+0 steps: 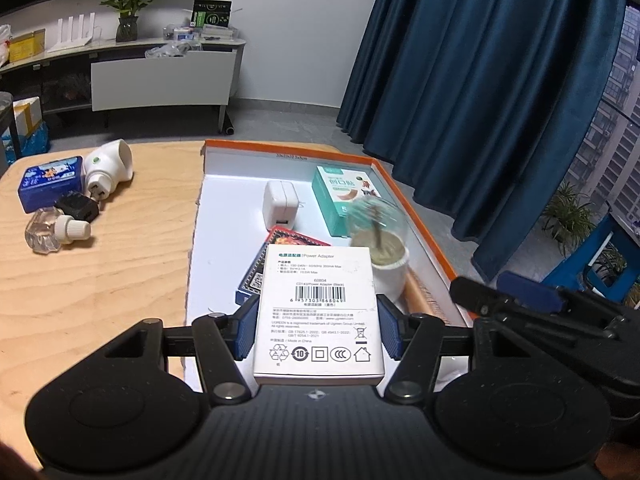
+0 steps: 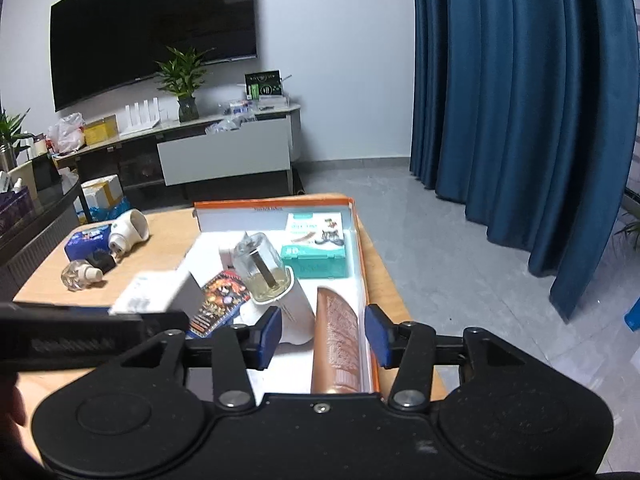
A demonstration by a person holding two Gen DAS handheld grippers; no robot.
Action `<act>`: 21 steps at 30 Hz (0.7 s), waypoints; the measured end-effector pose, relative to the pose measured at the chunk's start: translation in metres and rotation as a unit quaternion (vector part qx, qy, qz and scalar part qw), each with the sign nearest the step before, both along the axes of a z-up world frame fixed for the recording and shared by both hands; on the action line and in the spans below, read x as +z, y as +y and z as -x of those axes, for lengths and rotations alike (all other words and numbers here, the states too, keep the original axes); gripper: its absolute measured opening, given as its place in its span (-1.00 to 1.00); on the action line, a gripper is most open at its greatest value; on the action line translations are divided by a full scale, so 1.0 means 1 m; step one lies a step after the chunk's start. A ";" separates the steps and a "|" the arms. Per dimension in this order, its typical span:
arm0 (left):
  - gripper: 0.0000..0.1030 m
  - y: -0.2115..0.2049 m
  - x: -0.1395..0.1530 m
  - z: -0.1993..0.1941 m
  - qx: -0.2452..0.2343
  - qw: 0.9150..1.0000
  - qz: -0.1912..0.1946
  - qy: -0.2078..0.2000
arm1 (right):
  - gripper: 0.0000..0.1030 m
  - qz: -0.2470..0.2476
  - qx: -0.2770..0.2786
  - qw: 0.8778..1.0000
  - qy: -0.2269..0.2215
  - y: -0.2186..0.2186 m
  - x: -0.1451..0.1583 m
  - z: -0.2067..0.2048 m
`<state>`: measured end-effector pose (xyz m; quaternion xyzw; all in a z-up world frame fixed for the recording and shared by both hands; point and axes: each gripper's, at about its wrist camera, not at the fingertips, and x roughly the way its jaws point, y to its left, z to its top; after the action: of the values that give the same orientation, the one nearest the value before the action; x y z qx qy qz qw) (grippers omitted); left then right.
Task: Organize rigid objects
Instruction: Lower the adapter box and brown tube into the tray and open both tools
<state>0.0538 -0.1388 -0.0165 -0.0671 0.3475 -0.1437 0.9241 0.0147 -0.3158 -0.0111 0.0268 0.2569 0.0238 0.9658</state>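
Here the left claw (image 1: 318, 328) grips a box (image 1: 319, 312), hiding the tray (image 1: 296, 152).

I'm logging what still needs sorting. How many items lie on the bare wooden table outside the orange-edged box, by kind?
Blue tin: 1
White plug-in diffuser: 1
Black adapter: 1
Clear refill bottle: 1
Total: 4
The power adapter box in the left gripper is not counted.

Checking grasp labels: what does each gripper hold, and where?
Left gripper clamps the white power adapter box across its long side edges. Right gripper holds nothing.
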 end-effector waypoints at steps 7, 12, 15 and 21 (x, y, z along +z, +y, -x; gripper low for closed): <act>0.26 -0.004 -0.007 -0.004 -0.005 1.000 -0.005 0.011 | 0.19 -0.009 -0.004 1.000 -0.013 -0.002 0.011 0.009; 0.44 0.000 -0.009 -0.003 0.003 1.000 -0.008 0.018 | 0.30 -0.003 0.004 1.000 -0.027 0.004 0.018 0.015; 0.47 0.005 -0.003 0.001 0.011 1.000 -0.004 0.008 | 0.31 -0.003 0.012 0.999 -0.030 0.009 0.022 0.016; 0.55 0.029 0.009 0.010 0.048 0.999 -0.002 -0.005 | 0.49 0.007 0.044 0.998 -0.034 0.030 0.026 0.016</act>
<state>0.0438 -0.1101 -0.0070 -0.0815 0.3400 -0.0993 0.9316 -0.0015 -0.2856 0.0150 0.0076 0.2251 0.0649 0.9721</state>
